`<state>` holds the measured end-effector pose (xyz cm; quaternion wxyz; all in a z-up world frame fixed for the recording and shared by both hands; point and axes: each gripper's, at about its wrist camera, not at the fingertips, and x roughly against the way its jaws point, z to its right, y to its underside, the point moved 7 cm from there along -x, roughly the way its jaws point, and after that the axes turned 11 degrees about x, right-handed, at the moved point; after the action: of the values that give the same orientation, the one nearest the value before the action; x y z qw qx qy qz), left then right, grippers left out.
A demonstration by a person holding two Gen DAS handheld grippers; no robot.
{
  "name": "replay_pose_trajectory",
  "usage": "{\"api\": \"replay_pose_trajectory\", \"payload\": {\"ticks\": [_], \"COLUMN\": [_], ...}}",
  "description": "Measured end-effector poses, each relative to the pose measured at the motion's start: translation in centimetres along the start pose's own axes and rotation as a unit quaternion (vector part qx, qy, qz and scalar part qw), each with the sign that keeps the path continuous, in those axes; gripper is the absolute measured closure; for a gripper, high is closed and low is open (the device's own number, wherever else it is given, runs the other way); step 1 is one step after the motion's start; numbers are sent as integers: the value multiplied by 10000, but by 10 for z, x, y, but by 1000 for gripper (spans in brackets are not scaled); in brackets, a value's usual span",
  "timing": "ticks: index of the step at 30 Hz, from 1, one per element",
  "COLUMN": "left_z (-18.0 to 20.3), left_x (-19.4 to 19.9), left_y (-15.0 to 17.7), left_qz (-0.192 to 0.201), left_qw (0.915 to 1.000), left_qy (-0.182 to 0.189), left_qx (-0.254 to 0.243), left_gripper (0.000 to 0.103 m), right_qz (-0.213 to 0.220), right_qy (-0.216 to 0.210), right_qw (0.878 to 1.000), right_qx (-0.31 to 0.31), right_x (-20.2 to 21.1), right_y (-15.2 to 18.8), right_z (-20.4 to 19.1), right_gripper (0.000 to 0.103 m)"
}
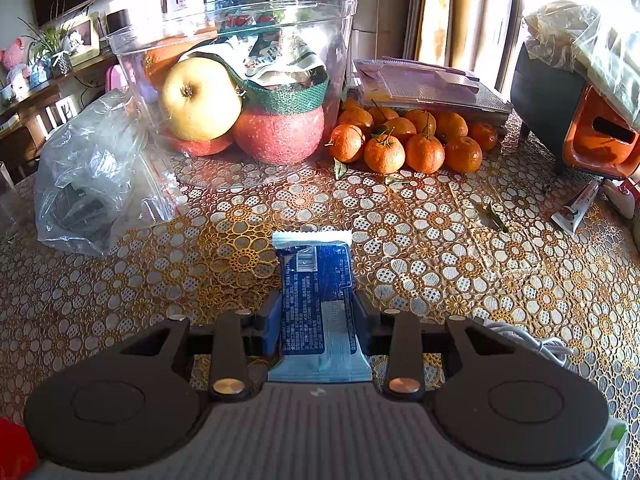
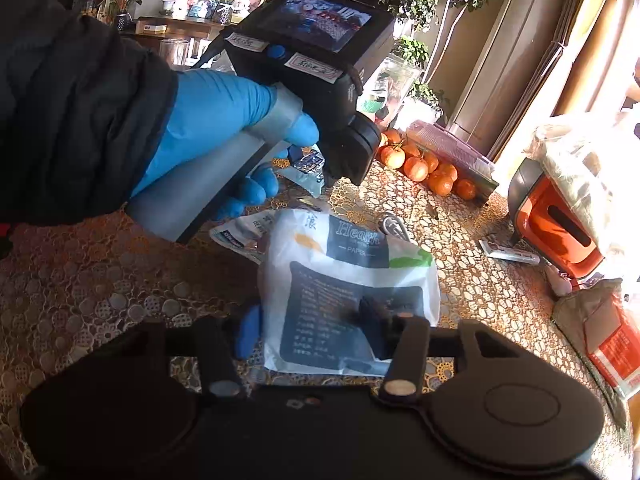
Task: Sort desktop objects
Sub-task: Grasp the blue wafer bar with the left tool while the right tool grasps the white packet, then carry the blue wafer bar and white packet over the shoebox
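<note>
While the left gripper (image 1: 316,312) is clenched on the blue snack packet (image 1: 314,276), the right gripper (image 2: 316,332) straddles the tissue pack (image 2: 348,284), grip unconfirmed; slick film could slip, dropping either near the tangerines (image 1: 404,140).

Both wrist views sit low over the table (image 1: 440,240), sharing the tangerines (image 1: 404,140).

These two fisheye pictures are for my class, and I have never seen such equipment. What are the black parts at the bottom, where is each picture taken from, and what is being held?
A person holds a two-finger gripper in each hand, each with a forward-facing camera. The left gripper pinches a blue snack packet. The right gripper grips a white tissue pack, and its view also shows the blue-gloved hand holding the other tool. On the lace tablecloth sit tangerines and a clear tub of apples.
</note>
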<state>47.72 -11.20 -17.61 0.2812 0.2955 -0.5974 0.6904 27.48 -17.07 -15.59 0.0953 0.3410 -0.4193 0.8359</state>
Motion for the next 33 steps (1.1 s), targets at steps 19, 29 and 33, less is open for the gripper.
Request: {"api": "replay_pose_trajectory", "payload": {"ticks": [19, 29, 33], "left_z": [-2, -13, -19], "left_x": [62, 113, 139], "left_y": [7, 23, 33], "left_qz": [160, 157, 175], "left_qw": [9997, 9998, 9997], "left_qy": [143, 102, 134], "left_qx": [-87, -105, -114], "left_gripper": [68, 68, 68], "right_qz": [63, 142, 210], "right_qy": [105, 36, -10], "right_qw": [9975, 9942, 9931], "right_qx": [-693, -1064, -1154], "right_x": [34, 64, 78], "right_y": [0, -1, -4], "right_z": [36, 43, 42], "right_gripper": [80, 80, 80]}}
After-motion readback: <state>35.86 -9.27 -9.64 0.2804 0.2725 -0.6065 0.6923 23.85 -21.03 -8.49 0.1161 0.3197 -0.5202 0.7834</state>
